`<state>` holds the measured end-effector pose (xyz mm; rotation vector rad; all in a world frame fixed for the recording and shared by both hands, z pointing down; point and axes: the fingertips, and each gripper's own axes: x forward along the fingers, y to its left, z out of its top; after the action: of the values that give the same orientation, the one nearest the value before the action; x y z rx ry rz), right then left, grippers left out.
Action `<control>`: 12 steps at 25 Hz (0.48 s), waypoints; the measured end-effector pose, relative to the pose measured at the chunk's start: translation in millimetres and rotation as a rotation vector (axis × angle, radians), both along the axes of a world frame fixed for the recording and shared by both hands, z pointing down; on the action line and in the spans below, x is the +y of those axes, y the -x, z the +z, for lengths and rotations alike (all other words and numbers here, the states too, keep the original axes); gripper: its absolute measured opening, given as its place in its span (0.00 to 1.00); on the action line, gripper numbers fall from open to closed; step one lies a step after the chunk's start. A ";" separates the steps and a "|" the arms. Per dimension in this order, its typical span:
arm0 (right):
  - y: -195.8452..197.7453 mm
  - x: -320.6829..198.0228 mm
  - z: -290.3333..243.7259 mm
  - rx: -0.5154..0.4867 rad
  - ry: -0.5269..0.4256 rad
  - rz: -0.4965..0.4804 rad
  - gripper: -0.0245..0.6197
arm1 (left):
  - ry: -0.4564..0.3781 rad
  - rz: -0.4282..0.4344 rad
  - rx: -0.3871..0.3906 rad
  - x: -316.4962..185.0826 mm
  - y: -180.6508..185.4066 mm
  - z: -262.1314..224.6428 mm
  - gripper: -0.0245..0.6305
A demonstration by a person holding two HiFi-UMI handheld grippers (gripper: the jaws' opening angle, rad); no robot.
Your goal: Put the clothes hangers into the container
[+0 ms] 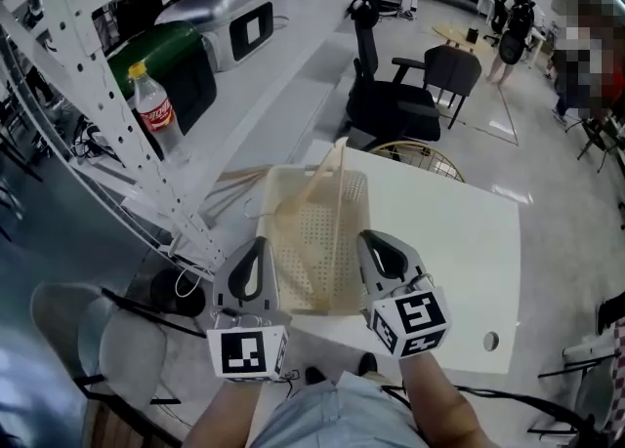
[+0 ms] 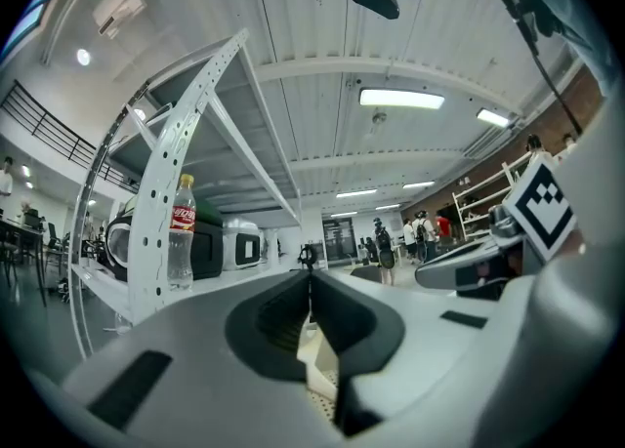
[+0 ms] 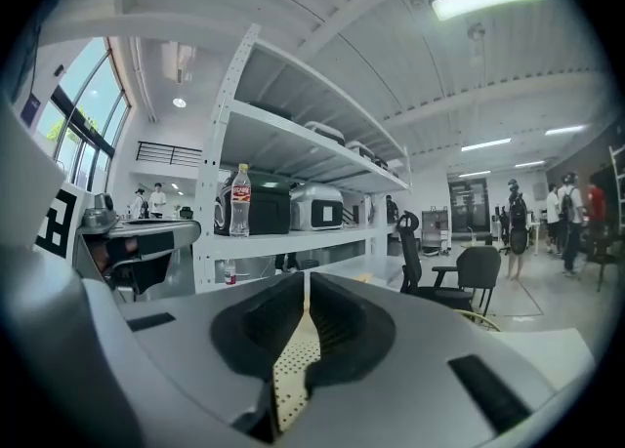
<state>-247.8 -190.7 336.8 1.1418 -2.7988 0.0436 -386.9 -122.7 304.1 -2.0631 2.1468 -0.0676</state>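
A cream perforated basket (image 1: 285, 204) stands on the white table (image 1: 459, 241). Pale hangers (image 1: 338, 192) lie in it, one end sticking up over the far rim. My left gripper (image 1: 260, 244) sits at the basket's left wall near the front corner, its jaws together with a bit of cream rim (image 2: 314, 358) between them. At the right wall, my right gripper (image 1: 370, 239) has its jaws nearly together over the perforated wall (image 3: 290, 368). In their own views the left gripper (image 2: 311, 276) and the right gripper (image 3: 306, 282) both point level across the room.
A white perforated shelf upright (image 1: 117, 114) and a cola bottle (image 1: 153, 109) stand to the left, with more pale hangers (image 1: 227, 188) lying beside the basket. A black office chair (image 1: 391, 95) is beyond the table. A cable hole (image 1: 490, 341) is at the table's near right.
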 end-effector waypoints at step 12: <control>-7.2 -10.7 -7.1 -0.020 -0.050 -0.039 0.05 | 0.023 -0.038 0.013 -20.3 -19.7 -6.8 0.06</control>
<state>-240.6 -201.3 329.7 1.1037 -2.8542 -0.0185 -367.2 -143.0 297.2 -2.0404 2.2034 -0.0846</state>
